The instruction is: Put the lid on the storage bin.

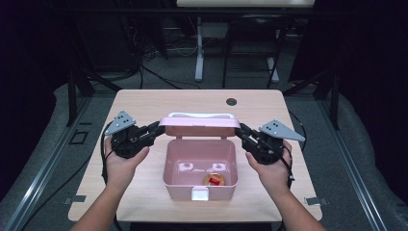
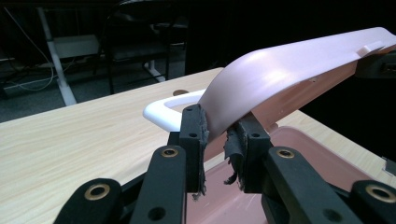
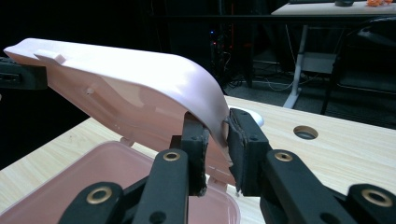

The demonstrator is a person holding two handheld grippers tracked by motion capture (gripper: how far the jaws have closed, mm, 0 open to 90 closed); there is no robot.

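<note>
Step in hand: the lid (image 1: 199,126) of the pink box (image 1: 199,171) is held raised on its back edge, tilted over the open box; it looks like the moment of opening or closing, and which of the two cannot be told.
Left gripper (image 1: 153,130): its jaws are closed on the left end of the lid; in the left gripper view (image 2: 215,137) the pads pinch the curved rim between them.
Right gripper (image 1: 243,131): its jaws are closed on the right end of the lid, the rim pressed between the pads in the right gripper view (image 3: 215,142).
Place of the box: it stands on the counter (image 1: 144,103), near the front edge and about in the middle, between the two hands.
Inside the box: a small round thing with a red part (image 1: 215,180) lies on the bottom, near the front wall.
Next move, as a judgement: both hands should turn the lid together and evenly, because an unequal pull could twist it or drag the light box over the counter.
Count: one box, one lid, one white handle (image 1: 199,115) on the lid, one white latch (image 1: 200,194) at the front, one small thing inside, two grippers, one round hole (image 1: 231,101) in the counter.
</note>
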